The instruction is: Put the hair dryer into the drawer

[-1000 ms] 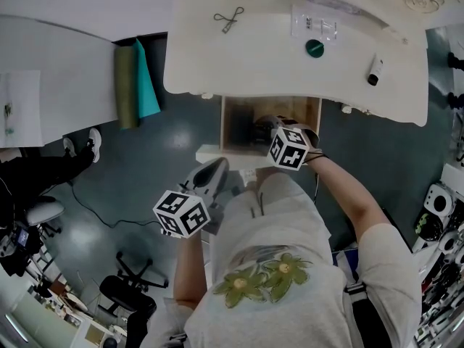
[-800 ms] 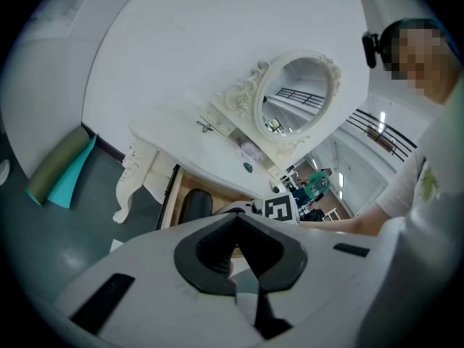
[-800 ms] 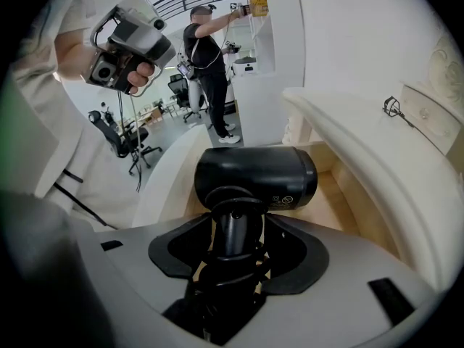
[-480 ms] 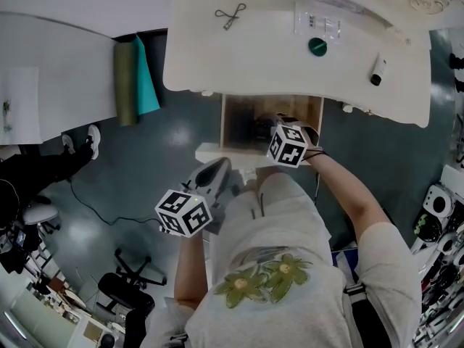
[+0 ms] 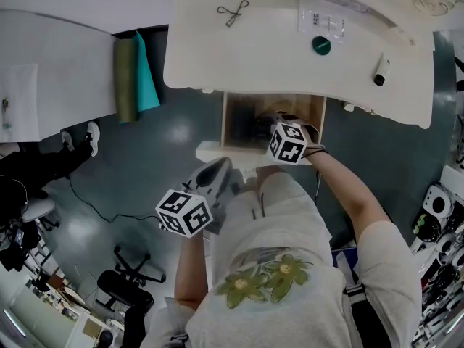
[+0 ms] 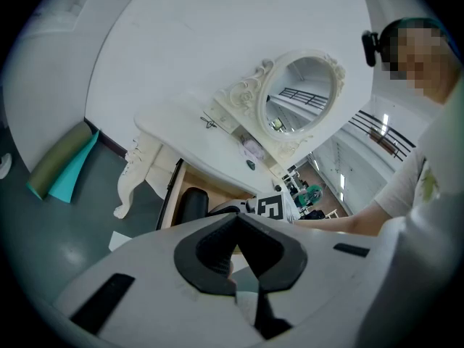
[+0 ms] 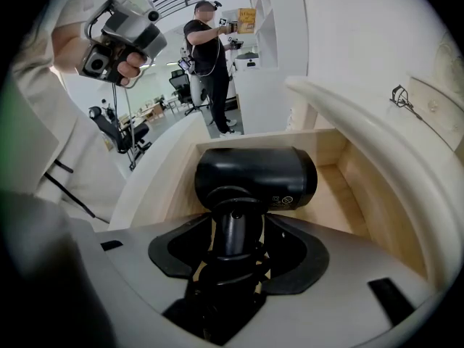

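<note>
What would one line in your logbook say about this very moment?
right gripper: shut on hair dryer | hair dryer: in open drawer, not released | left gripper: shut, empty, away from drawer

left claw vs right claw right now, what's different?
Load: the right claw is shut on the hair dryer, gripping its handle. The left claw is shut on nothing.
Place: the right claw reaches into the open drawer under the table. The left claw hangs outside it, over the floor beside the person's leg.
Shared: grey bodies, black pads, a marker cube on each.
</note>
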A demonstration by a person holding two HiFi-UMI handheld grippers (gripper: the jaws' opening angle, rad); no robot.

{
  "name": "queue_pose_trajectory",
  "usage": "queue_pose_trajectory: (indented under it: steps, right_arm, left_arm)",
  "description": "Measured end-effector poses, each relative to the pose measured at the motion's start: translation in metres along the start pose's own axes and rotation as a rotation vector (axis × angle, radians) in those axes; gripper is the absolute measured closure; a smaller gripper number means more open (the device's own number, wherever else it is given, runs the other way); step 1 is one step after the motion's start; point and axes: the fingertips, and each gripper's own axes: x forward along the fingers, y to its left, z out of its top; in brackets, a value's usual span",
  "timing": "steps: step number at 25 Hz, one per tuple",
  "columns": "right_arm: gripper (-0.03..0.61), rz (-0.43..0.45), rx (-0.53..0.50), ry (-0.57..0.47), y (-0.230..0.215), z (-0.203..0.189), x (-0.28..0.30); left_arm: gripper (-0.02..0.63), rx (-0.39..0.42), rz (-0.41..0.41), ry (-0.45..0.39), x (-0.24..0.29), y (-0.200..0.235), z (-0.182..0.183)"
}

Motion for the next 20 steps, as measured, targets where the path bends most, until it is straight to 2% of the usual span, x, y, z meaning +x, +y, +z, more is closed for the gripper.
queue_pose_trajectory:
  steps: [11,20]
  right_arm:
    - [0.359,0.005,0.019,-0.005,-0.002,-0.012,0.009]
    - [0.359,0.005,-0.013,-0.022,-0.002,-0.012,0.013]
  left_arm:
    - [0.606,-0.004,-0.013,0.020,0.008,0.000,-0.004]
    - [0.606,-0.001,-0.013,0.029,0.009,-0.001,-0.005]
